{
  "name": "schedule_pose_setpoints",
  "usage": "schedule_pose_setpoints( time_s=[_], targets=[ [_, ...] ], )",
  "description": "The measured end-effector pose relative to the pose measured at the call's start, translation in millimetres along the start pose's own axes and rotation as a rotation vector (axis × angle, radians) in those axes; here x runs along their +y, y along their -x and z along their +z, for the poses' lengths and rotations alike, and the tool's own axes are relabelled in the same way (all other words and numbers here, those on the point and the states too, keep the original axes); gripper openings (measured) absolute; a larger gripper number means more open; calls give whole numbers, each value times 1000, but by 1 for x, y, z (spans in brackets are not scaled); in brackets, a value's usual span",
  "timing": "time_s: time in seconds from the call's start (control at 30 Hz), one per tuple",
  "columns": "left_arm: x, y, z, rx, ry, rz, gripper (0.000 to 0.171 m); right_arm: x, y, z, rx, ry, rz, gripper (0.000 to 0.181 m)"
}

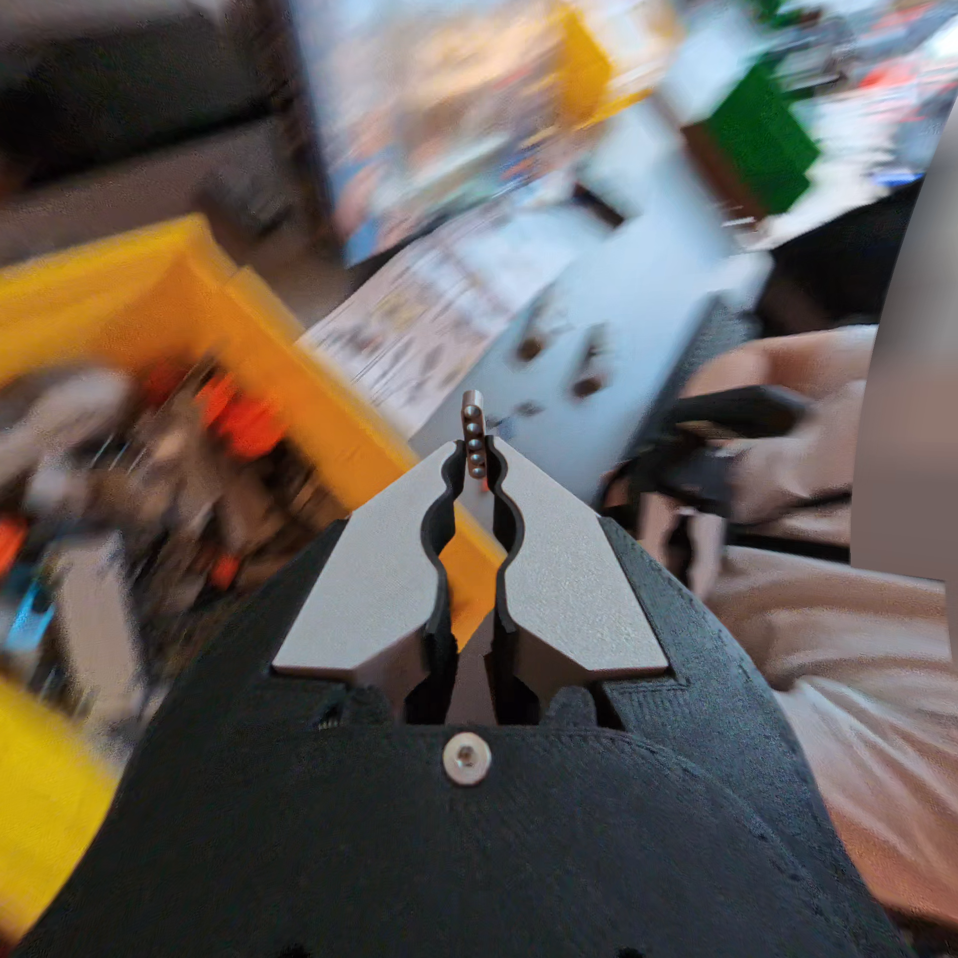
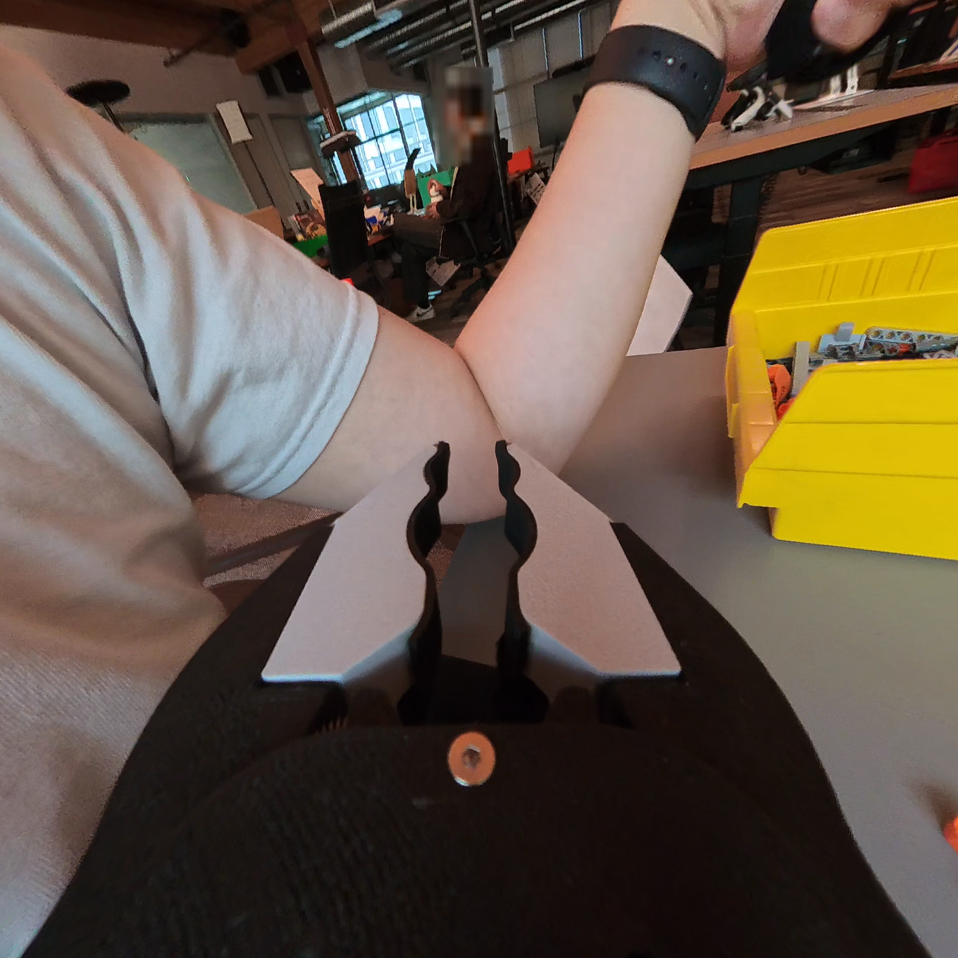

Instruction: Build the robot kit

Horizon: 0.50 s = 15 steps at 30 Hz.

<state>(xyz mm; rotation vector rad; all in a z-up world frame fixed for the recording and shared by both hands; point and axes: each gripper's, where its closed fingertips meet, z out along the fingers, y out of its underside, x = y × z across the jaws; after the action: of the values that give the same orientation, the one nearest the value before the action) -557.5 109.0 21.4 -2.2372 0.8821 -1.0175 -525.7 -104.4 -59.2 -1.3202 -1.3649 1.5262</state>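
My left gripper (image 1: 474,448) is shut on a thin grey beam with a row of holes (image 1: 473,425), which stands upright out of the fingertips. It is held in the air above a yellow bin of mixed building pieces (image 1: 171,321), and the background is motion-blurred. My right gripper (image 2: 472,451) is open a little and empty. It hovers low over the grey table (image 2: 777,648) and points at a person's bent elbow (image 2: 466,414) close in front of the fingertips.
An open booklet (image 1: 440,321) and a light-blue sheet (image 1: 622,311) lie behind the left gripper. A yellow bin with grey and orange pieces (image 2: 850,440) stands at the right of the right wrist view. A person's torso (image 2: 103,363) fills its left side. A seated person (image 2: 456,223) is far off. The gap from one gripper's tips to the other's is roughly 25 centimetres.
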Motion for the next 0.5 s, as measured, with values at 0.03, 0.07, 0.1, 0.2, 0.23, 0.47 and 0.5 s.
schedule_pose_setpoints(
  time_s=[0.03, 0.07, 0.1, 0.2, 0.23, 0.47, 0.5],
  targets=[
    [-15, -33, -6, 137, -79, 103, 6, 1, 2, 1, 0, 9, -18, 17],
    [-25, -67, -14, 281, -153, 216, 6, 2, 3, 2, -2, 15, -37, 16],
    [-33, -98, -24, 415, -224, 321, 5, 2, 5, 3, 0, 21, -53, 15],
    [-42, -156, -44, 685, -368, 450, 4, 3, 8, 4, 4, 28, -97, 15],
    [-44, -167, -46, 744, -389, 446, 4, 3, 9, 4, 5, 27, -110, 15],
    [-45, -215, -30, 884, -476, 422, 5, -7, 16, 0, 39, -28, -269, 15],
    [-45, -219, -26, 876, -480, 408, 4, -16, 15, -5, 71, -71, -316, 15]
  ],
)
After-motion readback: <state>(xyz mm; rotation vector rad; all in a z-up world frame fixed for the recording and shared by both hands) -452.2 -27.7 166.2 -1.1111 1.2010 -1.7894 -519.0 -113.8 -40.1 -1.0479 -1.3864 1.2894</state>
